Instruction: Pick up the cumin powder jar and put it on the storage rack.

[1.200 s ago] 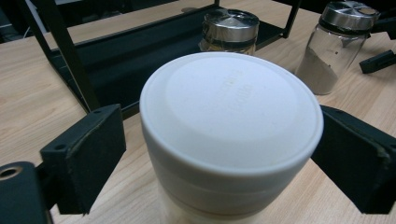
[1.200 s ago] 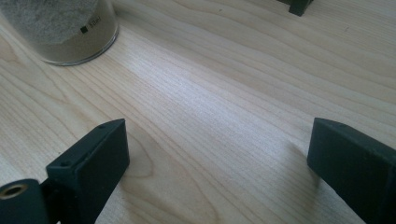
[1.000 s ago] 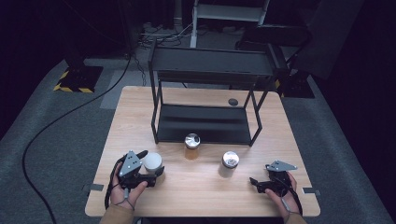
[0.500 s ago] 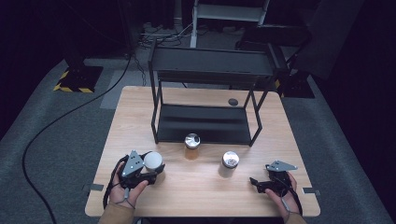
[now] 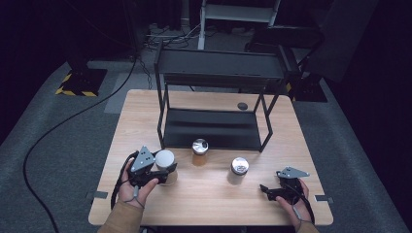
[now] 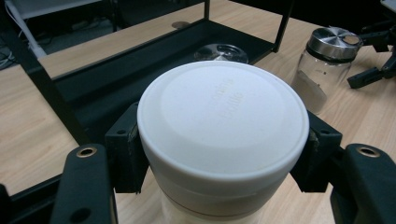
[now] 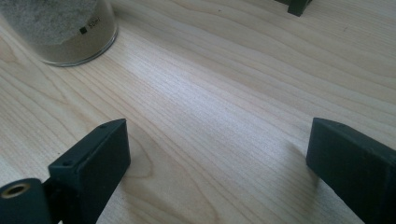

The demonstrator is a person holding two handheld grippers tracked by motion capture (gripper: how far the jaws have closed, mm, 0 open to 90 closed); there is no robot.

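Jar grip at table's left front.
Left gripper (image 5: pixel 163 170) has just closed, clamping the white-lidded jar (image 6: pixel 223 135); right gripper (image 5: pixel 266 190) rests on the table (image 5: pixel 214 204), jaws wide, empty.

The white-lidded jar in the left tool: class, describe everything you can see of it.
The white-lidded jar is a round container with a broad, flat, matt white lid that looks like plastic and bears faint raised lettering. Below the lid the body is pale cream. It stands upright at the near left of the wooden table, in front of the black rack. The left tool is shut on it, its pads pressing just under the lid.
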